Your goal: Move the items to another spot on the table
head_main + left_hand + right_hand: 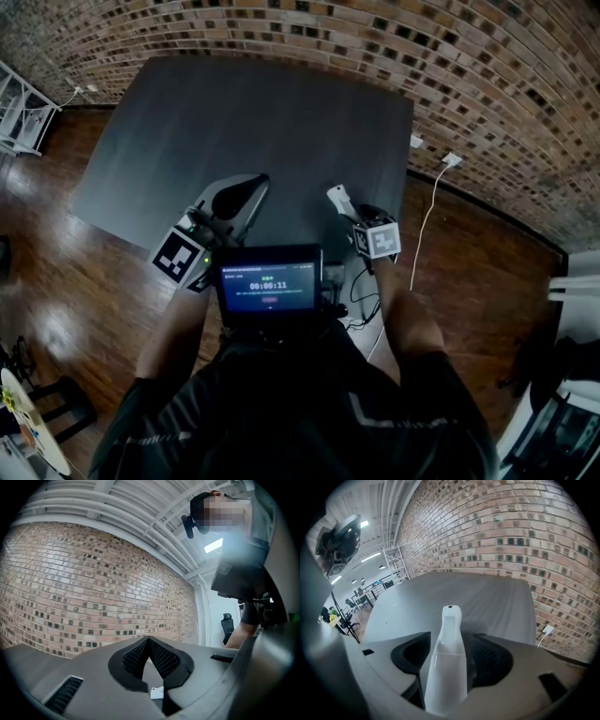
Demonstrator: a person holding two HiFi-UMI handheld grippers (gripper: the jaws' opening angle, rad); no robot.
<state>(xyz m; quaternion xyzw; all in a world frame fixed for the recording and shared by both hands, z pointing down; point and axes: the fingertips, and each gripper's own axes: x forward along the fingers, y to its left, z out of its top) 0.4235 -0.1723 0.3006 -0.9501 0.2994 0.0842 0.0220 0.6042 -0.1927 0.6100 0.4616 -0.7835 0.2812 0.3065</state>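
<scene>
A white plastic bottle with a narrow nozzle (446,663) lies between the jaws of my right gripper (451,641) and points forward over the dark grey table (440,597). It leans on the left jaw, with a thin dark gap at the right pad, so this gripper is open. In the head view the bottle (337,200) sticks out of the right gripper (356,212) at the table's (244,122) near edge. My left gripper (242,192) hovers at the same edge, tilted up toward the brick wall. It (149,641) is shut with nothing in it.
No other item shows on the table top. A small screen (270,286) hangs at the person's chest. A white cable (427,225) runs over the wooden floor to the right of the table. A white rack (19,112) stands far left, with the brick wall (487,84) behind.
</scene>
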